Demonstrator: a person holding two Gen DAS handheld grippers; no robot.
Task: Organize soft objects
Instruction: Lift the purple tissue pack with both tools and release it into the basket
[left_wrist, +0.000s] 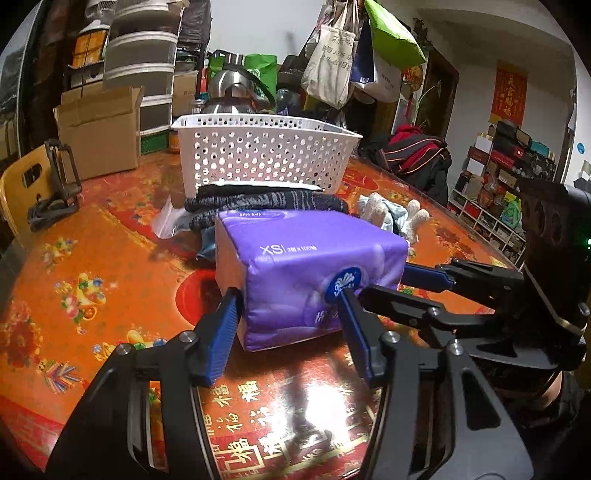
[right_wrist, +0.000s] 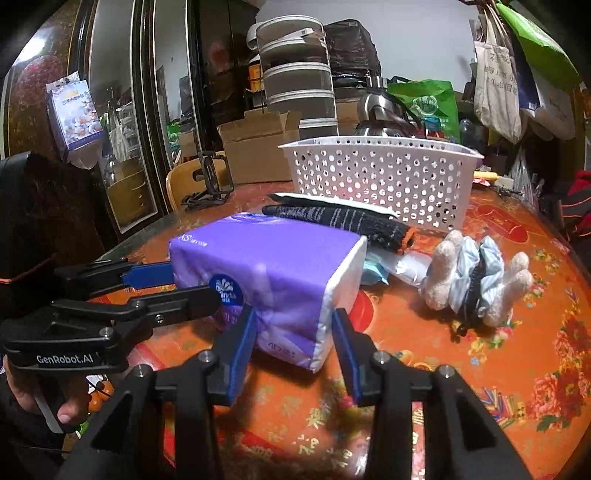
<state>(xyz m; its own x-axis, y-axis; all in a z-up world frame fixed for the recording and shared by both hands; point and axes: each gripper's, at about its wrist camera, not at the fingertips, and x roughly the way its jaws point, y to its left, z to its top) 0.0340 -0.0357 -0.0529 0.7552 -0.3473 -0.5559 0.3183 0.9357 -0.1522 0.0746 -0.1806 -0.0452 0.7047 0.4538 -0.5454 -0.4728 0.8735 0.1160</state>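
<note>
Tissue pack (left_wrist: 306, 273): soft, glossy purple block on bench (left_wrist: 92, 258).
Left tongs (left_wrist: 288, 314): clamping its near corner.
Right tongs (right_wrist: 293, 328): clamping the other corner.

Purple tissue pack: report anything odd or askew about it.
The purple tissue pack sits tilted, its far end propped on the dark knitted cloth, both grippers' pads against its near corners. Its soft wrapper bulges, but shows no tear.

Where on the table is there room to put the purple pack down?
Free: the tablecloth left of the purple tissue pack, and the near edge. Crowded: between pack and white basket, where dark knitwear and a plush toy lie.
</note>
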